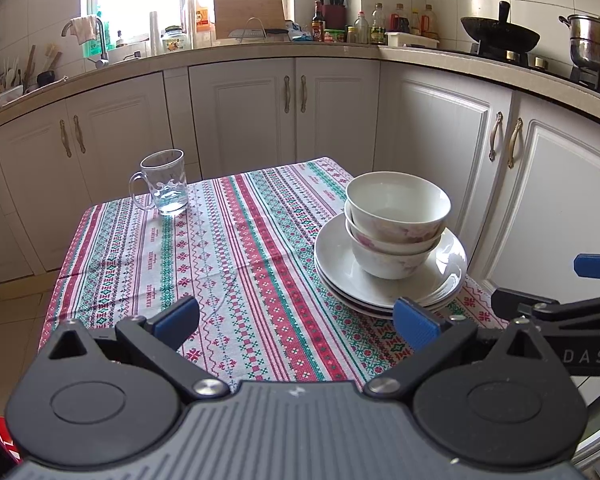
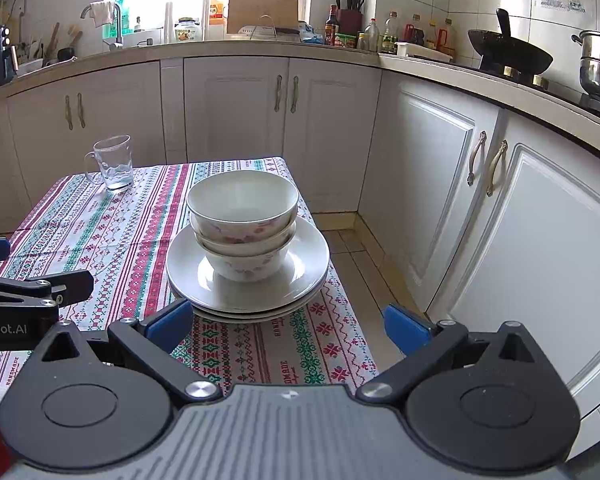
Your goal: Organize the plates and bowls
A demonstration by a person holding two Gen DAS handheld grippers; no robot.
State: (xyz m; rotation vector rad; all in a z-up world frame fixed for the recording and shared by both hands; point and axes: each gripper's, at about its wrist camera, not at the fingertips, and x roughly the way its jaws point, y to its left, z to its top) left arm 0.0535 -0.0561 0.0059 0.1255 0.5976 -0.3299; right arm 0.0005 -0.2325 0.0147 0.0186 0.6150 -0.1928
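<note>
Three white floral bowls (image 1: 396,220) sit nested on a stack of white plates (image 1: 340,264) at the right side of the patterned tablecloth (image 1: 228,264). The same bowls (image 2: 242,220) and plates (image 2: 184,268) show in the right wrist view, near the table's right edge. My left gripper (image 1: 296,320) is open and empty, above the cloth just in front-left of the stack. My right gripper (image 2: 288,326) is open and empty, just in front of the plates. Each gripper shows at the edge of the other's view.
A glass mug (image 1: 164,182) stands at the table's far left corner, also seen in the right wrist view (image 2: 112,162). White kitchen cabinets (image 1: 284,108) and a cluttered counter lie behind; a wok (image 1: 500,34) and steel pot (image 1: 592,42) sit on the stove at right.
</note>
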